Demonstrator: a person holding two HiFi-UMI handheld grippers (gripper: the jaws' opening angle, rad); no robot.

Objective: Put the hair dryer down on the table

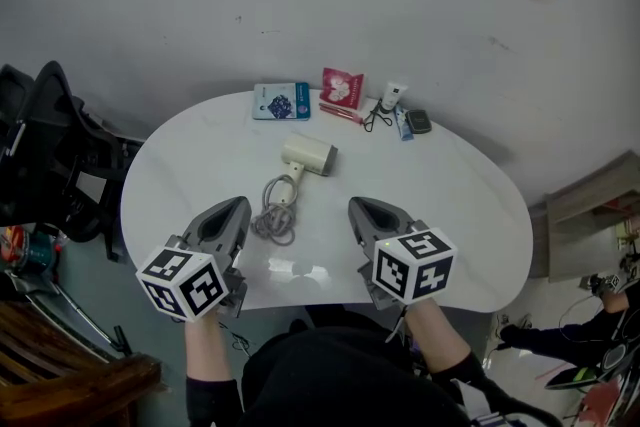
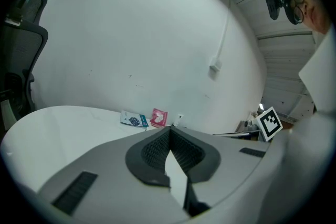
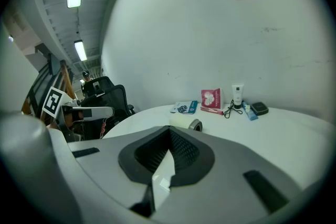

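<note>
White table (image 1: 470,245) bears one hair dryer (image 1: 309,155) (left tongs (image 1: 241,204), right tongs (image 1: 354,206) closed).

hair dryer (image 3: 186,123) half hidden behind the right gripper (image 3: 170,129)

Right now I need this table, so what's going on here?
A person holds two tools over the near edge of the white table. The left hand-held gripper and the right hand-held gripper are both shut and empty. The cream hair dryer lies on the table ahead of them, its grey cord coiled beside it, and neither gripper touches it. A blue packet, a pink box and a white tube sit at the far edge.
</note>
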